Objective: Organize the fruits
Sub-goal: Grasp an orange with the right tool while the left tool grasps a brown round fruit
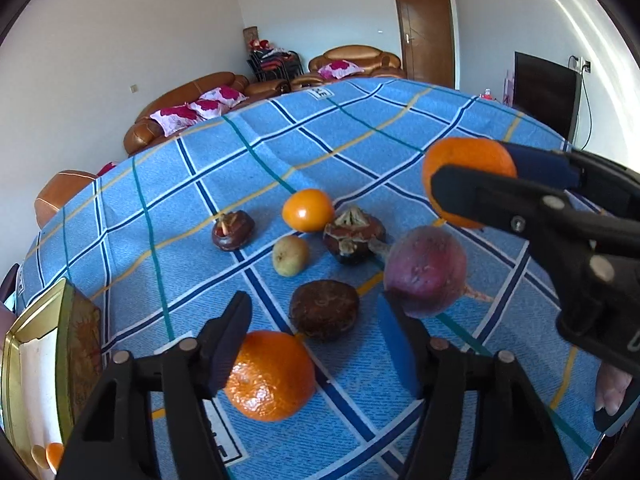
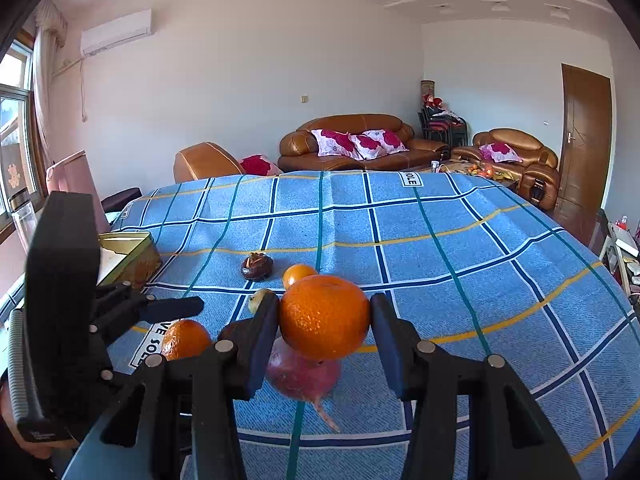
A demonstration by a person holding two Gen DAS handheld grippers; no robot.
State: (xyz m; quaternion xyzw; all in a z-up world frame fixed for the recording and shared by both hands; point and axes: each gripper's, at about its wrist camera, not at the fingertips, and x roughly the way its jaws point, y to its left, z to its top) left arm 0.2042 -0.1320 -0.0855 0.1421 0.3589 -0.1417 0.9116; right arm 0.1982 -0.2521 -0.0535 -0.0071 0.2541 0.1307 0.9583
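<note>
Your right gripper [image 2: 325, 316] clamps an orange [image 2: 324, 317] above the tablecloth [image 2: 440, 240]. Your left gripper [image 1: 316, 320] gapes wide, holding nothing, over a second orange [image 1: 270, 376].

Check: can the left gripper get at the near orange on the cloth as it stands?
Probably yes. The left gripper is open, and the near orange sits on the tablecloth by its left finger with nothing on top; it would need to shift slightly left to straddle it.

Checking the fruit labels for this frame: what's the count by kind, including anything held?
Oranges: 3: held in right gripper, far one on cloth, near one
Dark brown chestnut-like pieces: 3
Purple-red root-tailed piece: 1
Small yellow-green fruit: 1
Total: 8
</note>
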